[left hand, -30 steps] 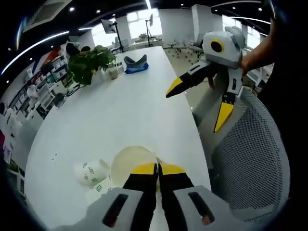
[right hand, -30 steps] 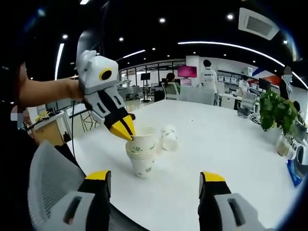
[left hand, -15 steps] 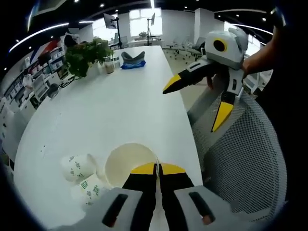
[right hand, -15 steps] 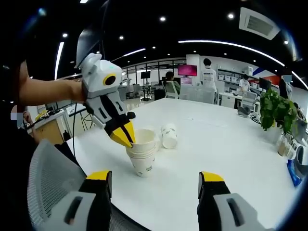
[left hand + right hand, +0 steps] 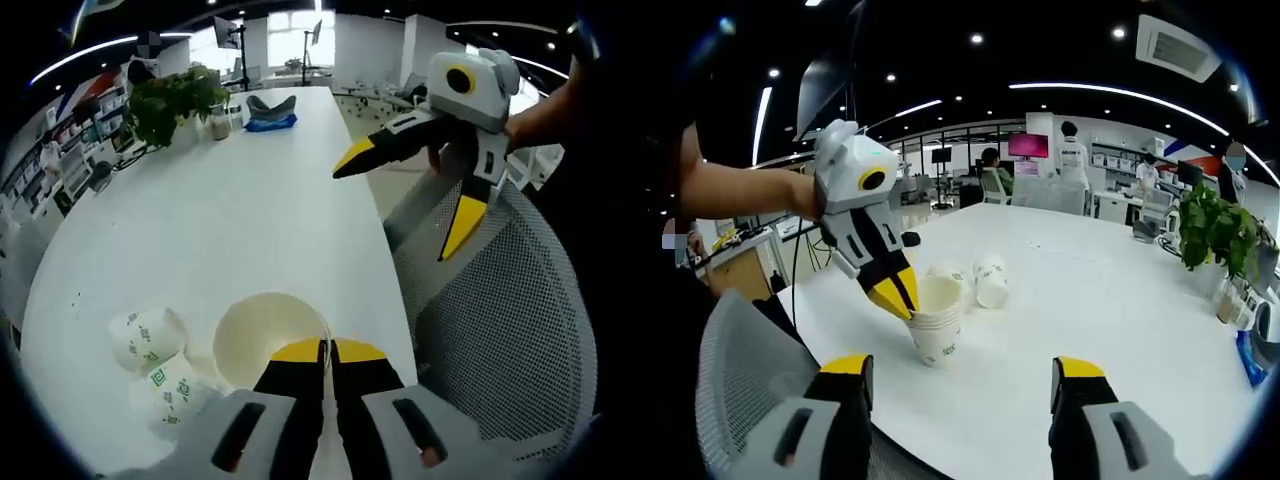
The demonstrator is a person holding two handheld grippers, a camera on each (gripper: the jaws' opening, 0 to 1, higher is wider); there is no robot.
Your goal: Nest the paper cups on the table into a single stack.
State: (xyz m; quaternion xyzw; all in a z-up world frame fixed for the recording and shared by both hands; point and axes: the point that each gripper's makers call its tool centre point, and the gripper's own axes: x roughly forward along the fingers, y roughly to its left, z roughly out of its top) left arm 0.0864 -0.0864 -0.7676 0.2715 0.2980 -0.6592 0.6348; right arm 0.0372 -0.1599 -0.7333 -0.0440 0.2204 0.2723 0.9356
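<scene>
My left gripper [image 5: 323, 347] is shut on the near rim of the top white paper cup [image 5: 263, 337], whose open mouth faces up. In the right gripper view that left gripper [image 5: 897, 296] pinches the rim of a short upright stack of cups [image 5: 935, 333] near the table edge. Two more cups with green print lie on their sides just beside the stack [image 5: 148, 338] [image 5: 172, 384]; they also lie behind the stack [image 5: 990, 281]. My right gripper [image 5: 960, 368] is open and holds nothing, well short of the stack. It hovers beyond the table edge [image 5: 400, 200].
The long white table [image 5: 250, 200] stretches away. A potted plant [image 5: 170, 100] and a blue object [image 5: 268, 118] stand at its far end. A grey mesh chair [image 5: 500, 330] sits against the near edge. People and desks fill the background.
The left gripper has pressed the held cup down into the stack, which now stands shorter. The right gripper has stayed open and nearly still.
</scene>
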